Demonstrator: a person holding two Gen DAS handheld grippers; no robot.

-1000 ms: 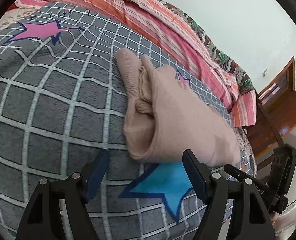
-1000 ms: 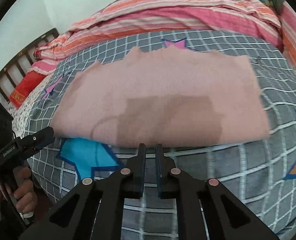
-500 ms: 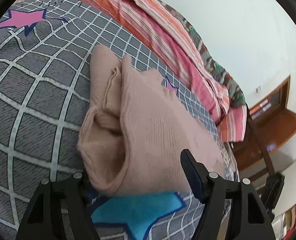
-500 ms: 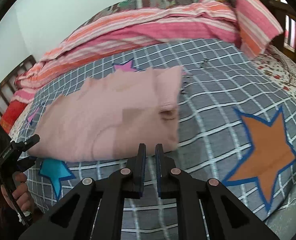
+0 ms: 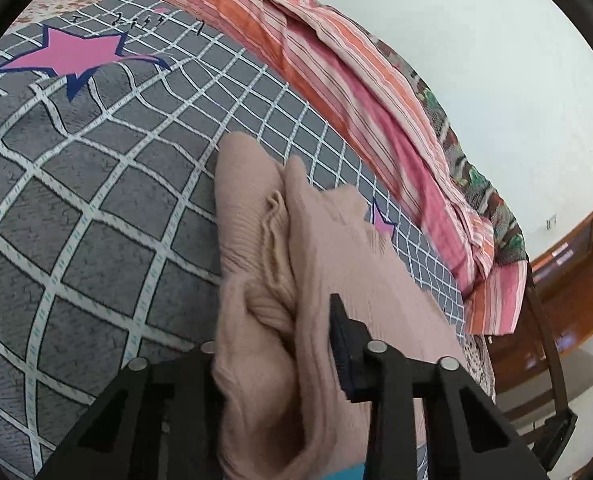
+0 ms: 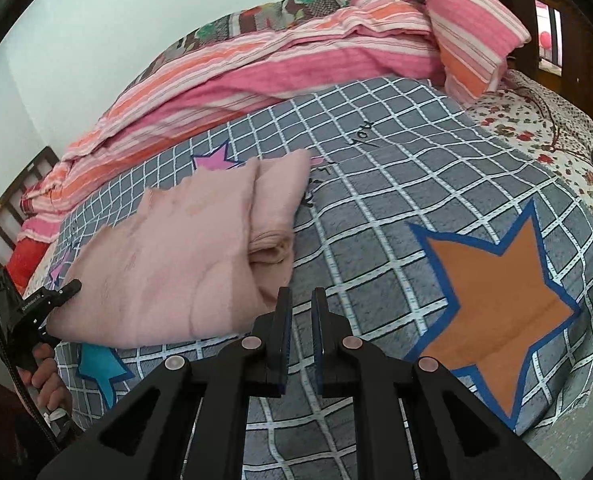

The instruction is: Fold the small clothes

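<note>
1. Closing on the near end of the pink garment [image 5: 296,272], the left gripper [image 5: 280,344] is taking a thick bundle of folded layers between its jaws; only the right finger is showing, the left one being hidden under the cloth, so a firm pinch cannot yet be confirmed.
2. Lying on the grey checked bedspread [image 5: 76,220], the garment is stretching from the jaws toward 12 o'clock in the left wrist view, its layers stacked, presumably so one grasp can carry them all over together.
3. Hovering above the bedspread at 6 o'clock of the right wrist view, the right gripper [image 6: 299,312] is keeping its jaws almost shut on nothing, just beside the garment's near corner and clear of it.
4. Sitting at 9 to 10 o'clock of that view, the garment [image 6: 168,256] is resting with its rolled edge toward the orange star [image 6: 496,292].
5. Bunching along the far side at 12 o'clock, the striped quilt [image 6: 296,64] is leaving the folding area free.
</note>
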